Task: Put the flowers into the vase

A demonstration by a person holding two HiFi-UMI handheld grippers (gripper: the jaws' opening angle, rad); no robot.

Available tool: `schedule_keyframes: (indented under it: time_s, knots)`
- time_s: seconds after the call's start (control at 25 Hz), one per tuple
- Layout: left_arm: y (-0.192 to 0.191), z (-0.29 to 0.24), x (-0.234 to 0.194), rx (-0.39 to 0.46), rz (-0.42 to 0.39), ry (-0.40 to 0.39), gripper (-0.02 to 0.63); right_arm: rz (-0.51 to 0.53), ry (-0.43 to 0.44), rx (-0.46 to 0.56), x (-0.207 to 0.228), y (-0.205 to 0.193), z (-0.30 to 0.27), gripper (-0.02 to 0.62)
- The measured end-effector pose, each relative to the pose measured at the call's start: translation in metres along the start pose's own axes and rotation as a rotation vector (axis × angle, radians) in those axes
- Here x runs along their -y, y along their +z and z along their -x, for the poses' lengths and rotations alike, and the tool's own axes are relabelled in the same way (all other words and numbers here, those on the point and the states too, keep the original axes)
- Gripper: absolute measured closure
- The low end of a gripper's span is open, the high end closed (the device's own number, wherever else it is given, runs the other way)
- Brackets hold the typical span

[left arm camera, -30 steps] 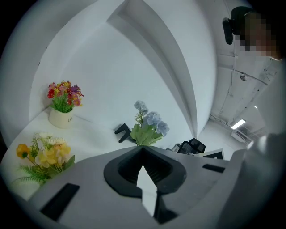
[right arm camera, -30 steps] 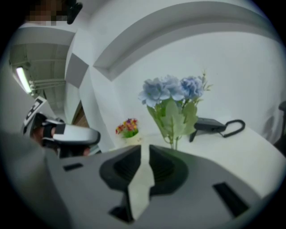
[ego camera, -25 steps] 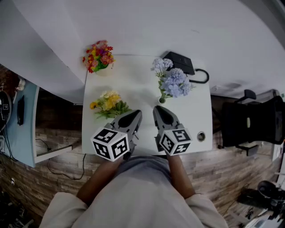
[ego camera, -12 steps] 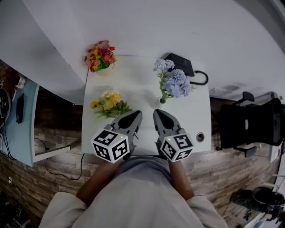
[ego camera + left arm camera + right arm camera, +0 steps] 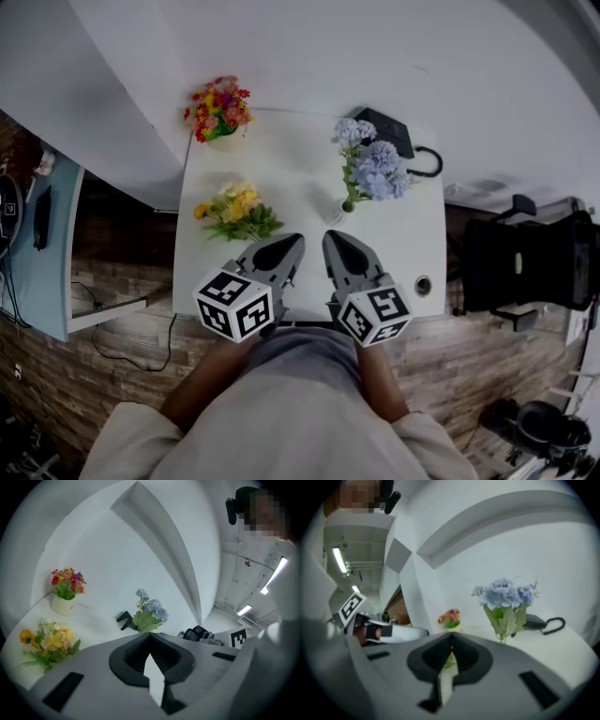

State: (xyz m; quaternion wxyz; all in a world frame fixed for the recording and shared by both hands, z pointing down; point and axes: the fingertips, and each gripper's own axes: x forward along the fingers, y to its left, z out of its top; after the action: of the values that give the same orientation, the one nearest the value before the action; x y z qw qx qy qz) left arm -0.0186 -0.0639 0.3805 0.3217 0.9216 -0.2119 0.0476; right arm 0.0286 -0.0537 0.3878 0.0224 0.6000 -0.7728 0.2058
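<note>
While the left tongs (image 5: 292, 244) and right tongs (image 5: 330, 240) hover pressed together, empty, at the near edge of the white desk (image 5: 300, 150), the yellow-and-green flower bunch (image 5: 234, 208) lies by the left edge: light, floppy, probably best pinched low on its stems.

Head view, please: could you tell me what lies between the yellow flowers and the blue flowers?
Only bare white table; the head view shows nothing between the yellow flowers and the blue flowers.

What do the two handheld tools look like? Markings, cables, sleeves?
Both alike: left tool and right tool have grey wedge-shaped bodies with black ribbed pads. Each carries a white cube of black square markers. No cables visible. Pale sleeves.
</note>
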Motion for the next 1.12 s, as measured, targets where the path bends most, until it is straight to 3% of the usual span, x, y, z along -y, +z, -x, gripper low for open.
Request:
schedule_keyframes:
  time_s: [0.36,0.68,1.12]
  knots:
    - [-0.019,0.006,-0.009,0.005,0.046,0.127,0.581,0.022,0.080,-0.039,-0.012,-0.004,-0.001,0.572]
    - [-0.029,0.010,-0.027,0.051,0.117,0.300,0.581,0.036,0.169,-0.111,-0.006,-0.008,-0.008,0.571]
    - [-0.073,0.023,-0.045,0.092,0.250,0.540,0.580,0.022,0.328,-0.232,0.000,-0.037,-0.010,0.571]
